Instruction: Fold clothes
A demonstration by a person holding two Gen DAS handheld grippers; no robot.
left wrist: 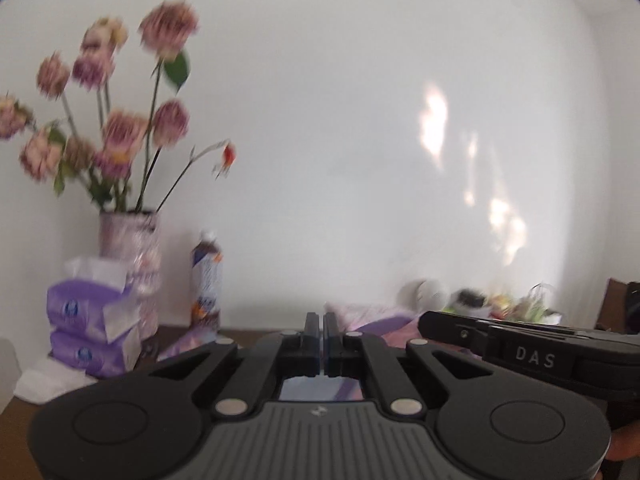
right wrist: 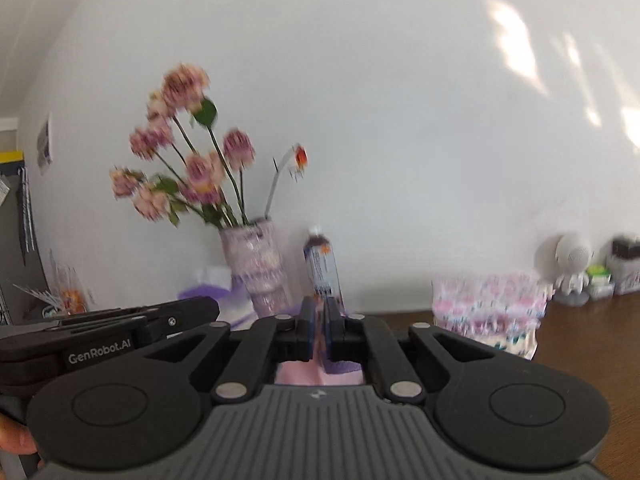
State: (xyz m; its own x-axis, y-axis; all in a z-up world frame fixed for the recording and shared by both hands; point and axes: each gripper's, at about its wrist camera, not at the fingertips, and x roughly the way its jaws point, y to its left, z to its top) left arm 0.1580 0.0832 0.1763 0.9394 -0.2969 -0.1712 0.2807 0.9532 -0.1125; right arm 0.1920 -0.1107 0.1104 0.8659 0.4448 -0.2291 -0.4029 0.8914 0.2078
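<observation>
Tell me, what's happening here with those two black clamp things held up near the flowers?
A person is folding clothes with a handheld gripper in each hand. The left gripper and right gripper are raised side by side, both with fingers nearly together. Each seems to pinch pink-and-purple fabric, though blur makes the grip hard to confirm. Behind, on the brown table, stand a vase of flowers, a bottle, tissue packs and a floral cloth bundle.

A pink-and-lilac garment (right wrist: 320, 376) hangs pinched between the right gripper's (right wrist: 319, 320) closed fingers.
</observation>
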